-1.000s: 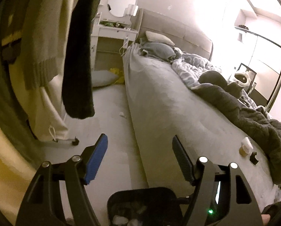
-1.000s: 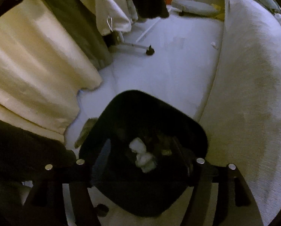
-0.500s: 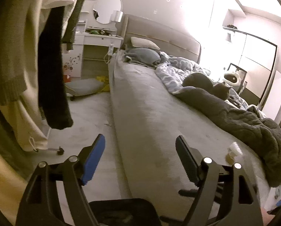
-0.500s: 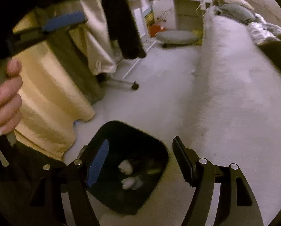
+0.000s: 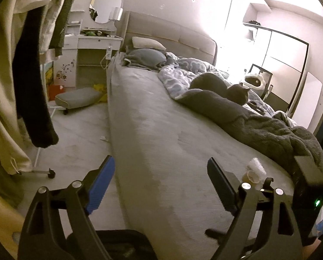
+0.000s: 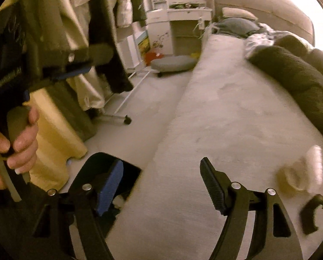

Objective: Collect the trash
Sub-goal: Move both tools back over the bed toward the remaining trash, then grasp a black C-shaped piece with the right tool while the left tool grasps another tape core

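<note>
On bed (image 6: 215,112), near foot edge: crumpled tissue and small cup (image 6: 300,173), ahead-right of right gripper (image 6: 161,184), beside black clip (image 6: 311,214). Right gripper nearer; left gripper (image 5: 161,184) further left. Both spread, empty. Trash bin (image 6: 92,162) on floor, left of bed.

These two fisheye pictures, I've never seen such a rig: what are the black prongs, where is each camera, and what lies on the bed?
The prongs are two-finger handheld tools; each camera looks along its own fingers. The left tool and right tool are both open and hold nothing. In the right view, the person's left hand grips the other tool's handle. On the pale grey bed lie a crumpled white paper wad with a small beige cup, a small black hook-shaped piece, a dark grey blanket and a grey cat. A black trash bin stands on the floor beside the bed.
</note>
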The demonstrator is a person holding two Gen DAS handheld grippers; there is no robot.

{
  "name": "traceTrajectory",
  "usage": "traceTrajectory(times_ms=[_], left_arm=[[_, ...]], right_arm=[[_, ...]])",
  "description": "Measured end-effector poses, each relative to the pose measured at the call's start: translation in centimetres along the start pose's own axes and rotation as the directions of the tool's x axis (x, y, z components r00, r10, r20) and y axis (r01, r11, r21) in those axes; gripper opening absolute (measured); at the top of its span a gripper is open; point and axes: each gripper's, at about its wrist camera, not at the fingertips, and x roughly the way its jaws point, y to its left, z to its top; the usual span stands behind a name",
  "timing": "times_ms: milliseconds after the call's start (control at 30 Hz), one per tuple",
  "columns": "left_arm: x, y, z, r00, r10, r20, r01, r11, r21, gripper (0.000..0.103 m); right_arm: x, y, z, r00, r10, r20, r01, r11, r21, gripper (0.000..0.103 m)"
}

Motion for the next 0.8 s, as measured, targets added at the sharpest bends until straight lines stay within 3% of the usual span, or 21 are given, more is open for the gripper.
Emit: traceTrajectory(times_ms=[533, 800], left_arm=[[4.3, -5.8, -1.5, 0.995, -0.072, -0.067, 0.073, 0.997, 0.005, 0.092], [5.8, -8.0, -2.5, 0.991, -0.087, -0.098, 0.09, 0.996, 0.023, 0.092]], right_arm=[[-4.6, -8.9, -3.2, 0.985, -0.165, 0.041, 0.16, 0.983, 0.094, 0.075], [-6.4, -13.1, -3.7, 0.953, -0.3, 0.041, 0.295, 0.95, 0.103, 0.075]])
